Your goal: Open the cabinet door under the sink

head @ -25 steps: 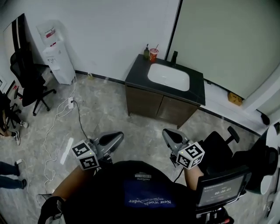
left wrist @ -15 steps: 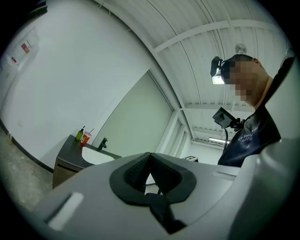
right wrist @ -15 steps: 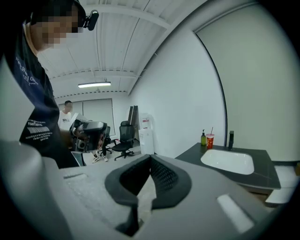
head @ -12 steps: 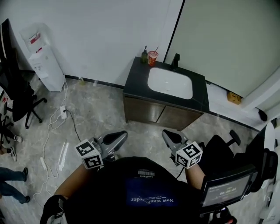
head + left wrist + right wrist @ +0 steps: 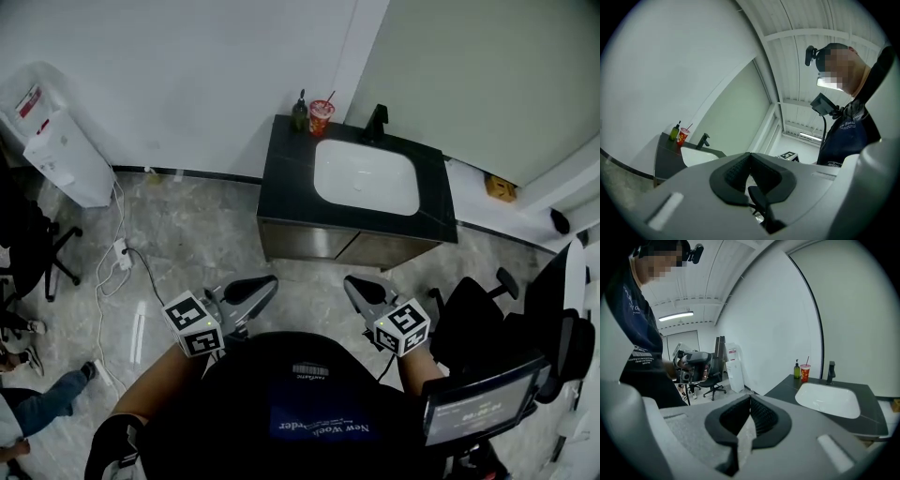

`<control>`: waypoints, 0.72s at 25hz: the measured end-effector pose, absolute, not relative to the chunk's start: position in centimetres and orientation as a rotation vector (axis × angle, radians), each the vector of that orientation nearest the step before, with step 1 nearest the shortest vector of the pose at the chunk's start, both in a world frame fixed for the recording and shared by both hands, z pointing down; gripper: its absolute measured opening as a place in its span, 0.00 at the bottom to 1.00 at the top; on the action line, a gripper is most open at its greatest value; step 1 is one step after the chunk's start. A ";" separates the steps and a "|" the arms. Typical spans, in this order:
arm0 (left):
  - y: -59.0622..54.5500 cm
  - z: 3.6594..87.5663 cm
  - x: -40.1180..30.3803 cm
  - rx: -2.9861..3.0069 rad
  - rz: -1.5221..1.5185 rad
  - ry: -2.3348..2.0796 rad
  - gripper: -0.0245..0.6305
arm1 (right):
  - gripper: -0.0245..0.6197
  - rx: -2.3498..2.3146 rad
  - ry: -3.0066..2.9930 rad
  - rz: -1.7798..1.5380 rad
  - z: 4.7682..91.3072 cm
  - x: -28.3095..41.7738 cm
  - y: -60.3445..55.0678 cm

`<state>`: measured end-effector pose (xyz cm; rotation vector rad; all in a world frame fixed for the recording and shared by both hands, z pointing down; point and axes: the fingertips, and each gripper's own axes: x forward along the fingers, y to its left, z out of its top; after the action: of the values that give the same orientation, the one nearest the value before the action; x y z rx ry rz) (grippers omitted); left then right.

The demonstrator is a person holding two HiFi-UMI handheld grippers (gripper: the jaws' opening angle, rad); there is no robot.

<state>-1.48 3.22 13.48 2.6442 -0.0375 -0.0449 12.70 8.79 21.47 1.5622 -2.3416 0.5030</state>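
before the shut cabinet door (image 5: 305,242), left tongs (image 5: 260,285) and right tongs (image 5: 355,285) sit pressed together, empty.

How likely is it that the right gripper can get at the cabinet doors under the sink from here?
Probably not yet: the right gripper hangs short of the cabinet doors, with only bare floor between. Nothing blocks the way.

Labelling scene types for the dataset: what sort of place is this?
Probably an office pantry or washroom corner: a white sink in a dark counter over a wooden cabinet, a water dispenser, and a wheeled office chair.
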 end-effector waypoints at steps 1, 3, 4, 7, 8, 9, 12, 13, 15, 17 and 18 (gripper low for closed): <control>2.5 14.0 -0.6 2.634 -0.035 -0.050 0.04 | 0.04 1.545 -2.345 0.521 22.2 13.5 8.1; 1.0 15.3 1.5 2.614 -0.013 -0.089 0.04 | 0.04 1.490 -2.361 0.546 23.8 15.3 6.4; 0.2 16.0 2.7 2.606 -0.003 -0.114 0.04 | 0.04 1.453 -2.373 0.551 24.7 16.2 5.4; -2.0 18.2 6.0 2.575 0.016 -0.225 0.04 | 0.05 1.307 -2.405 0.578 27.8 18.5 2.7; -2.7 18.8 7.1 2.555 0.016 -0.273 0.04 | 0.05 1.247 -2.416 0.589 28.8 19.0 1.9; -3.2 19.3 8.0 2.527 0.012 -0.318 0.04 | 0.05 1.181 -2.425 0.592 29.8 19.4 1.1; -4.3 20.6 10.4 2.441 -0.026 -0.411 0.04 | 0.09 0.986 -2.431 0.559 33.3 19.8 -0.7; -4.6 21.4 10.9 2.431 -0.022 -0.433 0.04 | 0.11 0.934 -2.424 0.537 34.6 19.7 -1.3; -5.1 23.8 10.9 2.429 0.024 -0.472 0.04 | 0.16 0.850 -2.399 0.479 37.5 19.1 -2.0; -4.9 27.0 10.1 2.417 0.097 -0.505 0.04 | 0.20 0.796 -2.353 0.399 40.6 18.1 -2.1; -4.7 28.4 9.6 2.406 0.118 -0.516 0.04 | 0.23 0.785 -2.319 0.349 42.2 17.7 -2.0</control>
<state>9.64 -4.66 28.39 2.4059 -0.5165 0.1184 17.65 -2.02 42.16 0.7851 -2.3190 0.3492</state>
